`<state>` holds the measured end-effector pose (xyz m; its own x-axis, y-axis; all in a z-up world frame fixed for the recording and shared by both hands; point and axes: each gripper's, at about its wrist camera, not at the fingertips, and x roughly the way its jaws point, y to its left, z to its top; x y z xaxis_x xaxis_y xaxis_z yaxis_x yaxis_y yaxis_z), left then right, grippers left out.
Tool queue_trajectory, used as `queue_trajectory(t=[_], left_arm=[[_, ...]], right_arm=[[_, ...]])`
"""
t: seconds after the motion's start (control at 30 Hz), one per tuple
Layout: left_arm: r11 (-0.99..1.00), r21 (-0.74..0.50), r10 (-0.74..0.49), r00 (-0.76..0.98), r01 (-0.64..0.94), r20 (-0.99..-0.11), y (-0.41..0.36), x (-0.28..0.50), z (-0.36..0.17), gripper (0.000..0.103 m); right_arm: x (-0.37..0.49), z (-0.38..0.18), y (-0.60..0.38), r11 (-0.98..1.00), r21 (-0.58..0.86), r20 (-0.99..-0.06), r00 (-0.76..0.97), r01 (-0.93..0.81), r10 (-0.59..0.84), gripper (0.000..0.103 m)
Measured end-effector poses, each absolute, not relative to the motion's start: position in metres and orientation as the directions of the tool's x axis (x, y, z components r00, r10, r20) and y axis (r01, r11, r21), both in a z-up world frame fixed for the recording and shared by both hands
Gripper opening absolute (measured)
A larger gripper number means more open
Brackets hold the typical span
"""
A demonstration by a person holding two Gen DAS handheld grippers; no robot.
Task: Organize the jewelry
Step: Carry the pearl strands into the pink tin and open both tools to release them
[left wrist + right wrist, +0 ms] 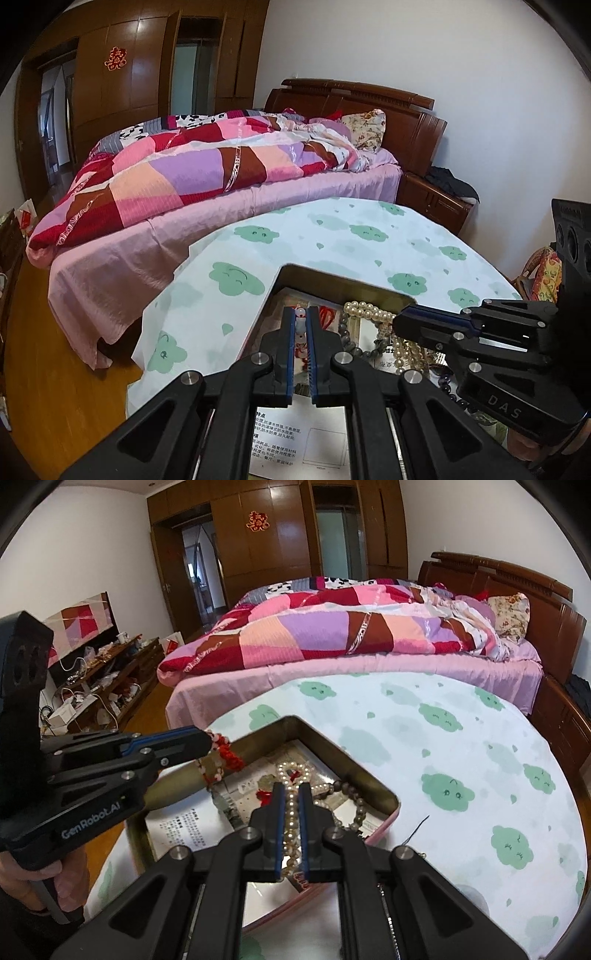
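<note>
Left wrist view: the left claw (301, 317) is clamped on a red-and-white bead bracelet (301, 325) over the open tin (332, 273) on the cloud-print desk (332, 229), with the right claw (397, 321) poking in beside it. Right wrist view: the right claw (291, 794) is pinched tight on the pearl necklace (291, 823), which trails down into the tin (369, 775), while the left claw (210, 742) holds the red bracelet (225, 753) just above the tin's rim.

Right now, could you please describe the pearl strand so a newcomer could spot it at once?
Find the table with the green-cloud cloth beside the bed, then the open tin on it. The pearl strand lies inside, pinched by the right gripper; its cream, glossy beads differ from the dull grey beads alongside.
</note>
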<state>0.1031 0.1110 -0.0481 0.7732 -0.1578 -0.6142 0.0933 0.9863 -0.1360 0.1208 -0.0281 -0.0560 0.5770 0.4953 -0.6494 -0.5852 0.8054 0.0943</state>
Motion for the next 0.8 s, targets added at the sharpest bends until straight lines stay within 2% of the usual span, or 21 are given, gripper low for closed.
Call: queue_trajectory(t=[0.8], left_arm=[[0.988,-0.121,-0.154,0.719,0.098,-0.677,0.105,0.117,-0.078,0.005]], right_arm=[[0.130,-0.084,-0.020,0.816,0.107,-0.700,0.540,-0.568,0.467,0.009]])
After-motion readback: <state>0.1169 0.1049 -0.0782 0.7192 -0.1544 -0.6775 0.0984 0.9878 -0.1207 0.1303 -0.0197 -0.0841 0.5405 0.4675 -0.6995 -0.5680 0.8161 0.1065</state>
